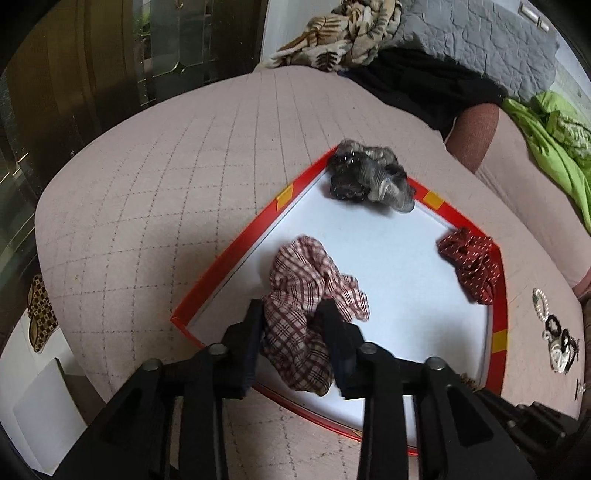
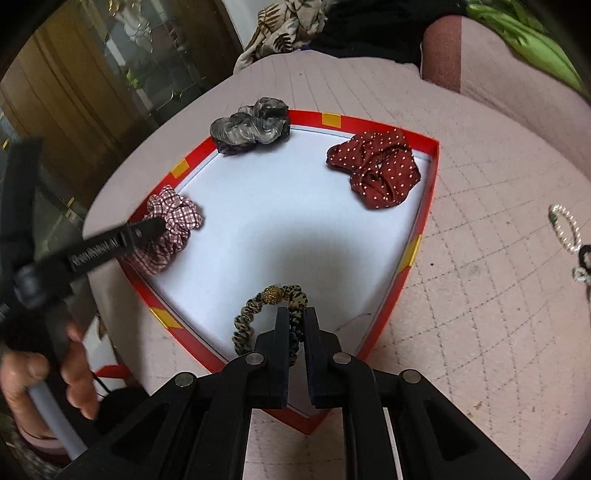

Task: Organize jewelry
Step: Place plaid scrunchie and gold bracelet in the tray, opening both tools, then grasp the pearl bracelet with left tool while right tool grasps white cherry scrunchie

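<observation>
A red box lid with a white floor (image 1: 424,280) (image 2: 280,221) lies on a pink quilted bed. My left gripper (image 1: 291,314) (image 2: 153,227) is shut on a red-and-white checked scrunchie (image 1: 306,284) (image 2: 173,218) at the lid's left edge. My right gripper (image 2: 297,317) is shut on a leopard-print hair tie with a gold bead (image 2: 258,314) over the lid's near corner. A grey scrunchie (image 1: 369,173) (image 2: 247,127) and a dark red dotted scrunchie (image 1: 471,266) (image 2: 376,166) lie in the lid's far corners.
A pearl bracelet (image 2: 565,229) (image 1: 539,302) and black-and-white hair pieces (image 1: 557,339) lie on the bed to the right of the lid. A green cloth (image 1: 554,147), a grey quilt (image 1: 476,40) and a patterned blanket (image 1: 351,33) sit at the back.
</observation>
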